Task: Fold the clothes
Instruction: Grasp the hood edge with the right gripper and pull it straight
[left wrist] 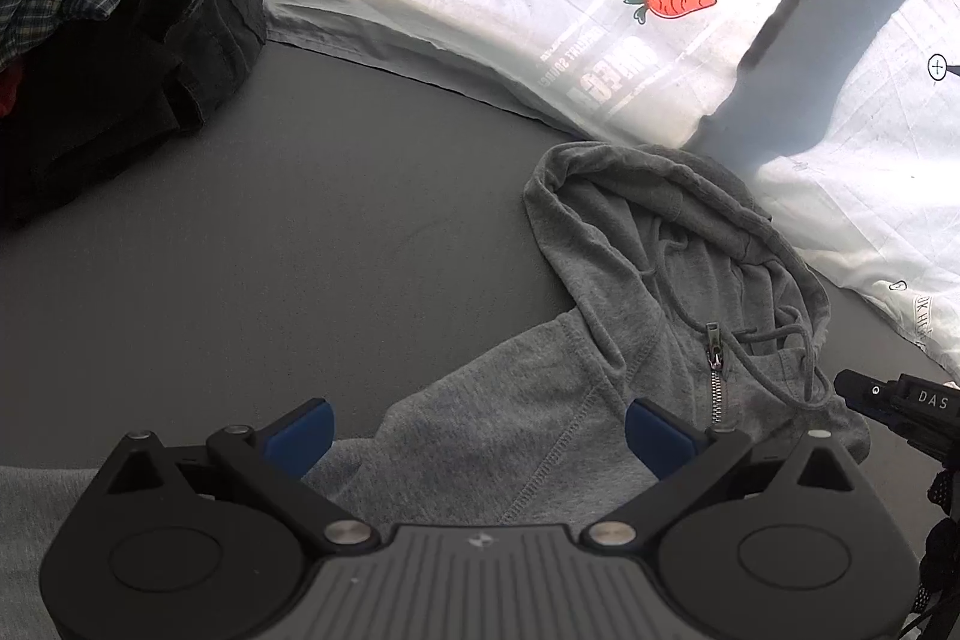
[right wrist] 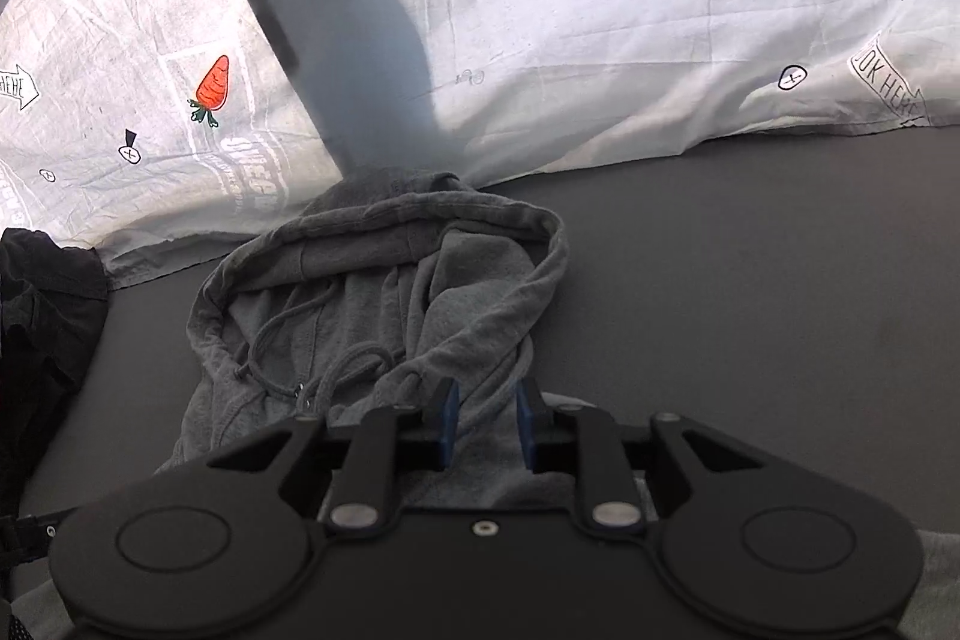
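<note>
My right gripper (right wrist: 485, 427) is nearer, jaws narrowly parted and empty over the hoodie (right wrist: 384, 316). Its hood points away from me. My left gripper (left wrist: 477, 430) gapes wide, empty.

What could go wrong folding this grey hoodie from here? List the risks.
1. The drawstrings lie loose across the hoodie and could snag on a finger of the right hand-held gripper, whose jaws stand narrowly apart just over the fabric.
2. The hood is bunched near the white sheet; folding now may trap creases.
3. The left hand-held gripper is open over the shoulder near the zipper, so it might pinch metal.
</note>
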